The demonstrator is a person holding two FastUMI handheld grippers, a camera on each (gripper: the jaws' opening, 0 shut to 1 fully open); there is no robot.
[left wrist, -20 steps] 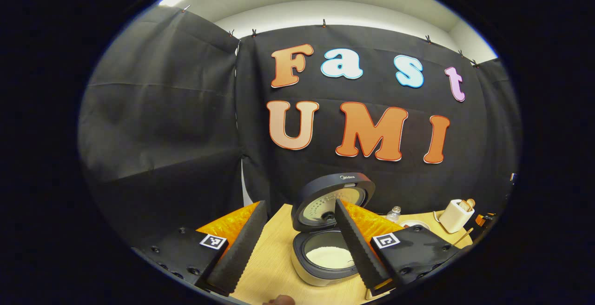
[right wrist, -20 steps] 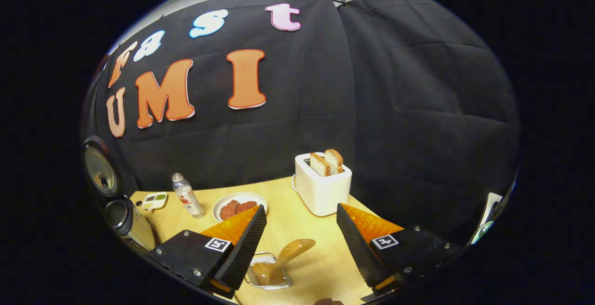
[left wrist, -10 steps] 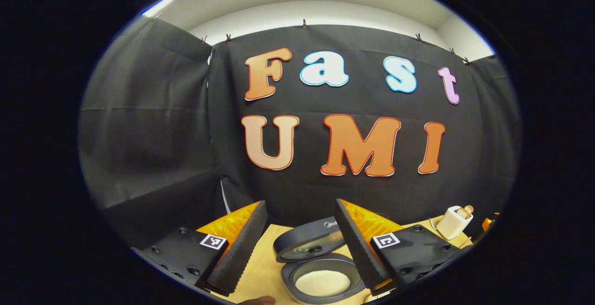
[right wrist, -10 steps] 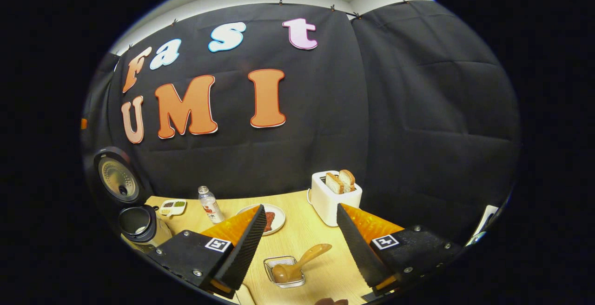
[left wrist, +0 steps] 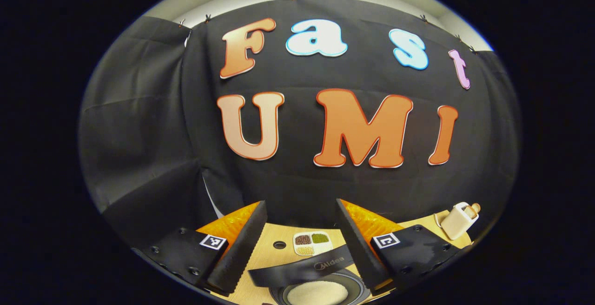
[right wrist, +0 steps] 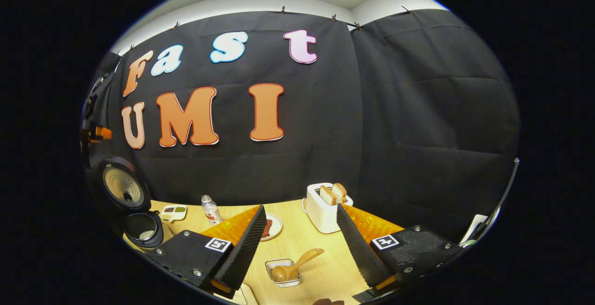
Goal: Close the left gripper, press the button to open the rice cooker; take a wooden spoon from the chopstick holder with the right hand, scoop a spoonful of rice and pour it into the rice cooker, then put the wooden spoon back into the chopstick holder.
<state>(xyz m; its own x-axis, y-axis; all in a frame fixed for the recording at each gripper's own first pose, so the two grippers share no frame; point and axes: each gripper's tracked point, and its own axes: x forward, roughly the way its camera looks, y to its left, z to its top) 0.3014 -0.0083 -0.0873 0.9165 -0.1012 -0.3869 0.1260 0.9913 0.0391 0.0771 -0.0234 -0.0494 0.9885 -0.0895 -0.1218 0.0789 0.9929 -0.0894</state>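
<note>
Rice cooker (left wrist: 320,282) lower in left gripper view; both grippers' fingers wide apart, empty.

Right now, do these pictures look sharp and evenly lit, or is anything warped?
Left gripper view: sharp, strongly bowed by the fisheye, so the toaster leans at the edge; the rice cooker is cut off at the bottom. Right gripper view: sharp and softly lit, no harsh glare; the wooden spoon looks crisp.

One rice cooker (right wrist: 139,228), one toaster (right wrist: 324,208), two toast slices (right wrist: 333,194), one bottle (right wrist: 211,209).
</note>
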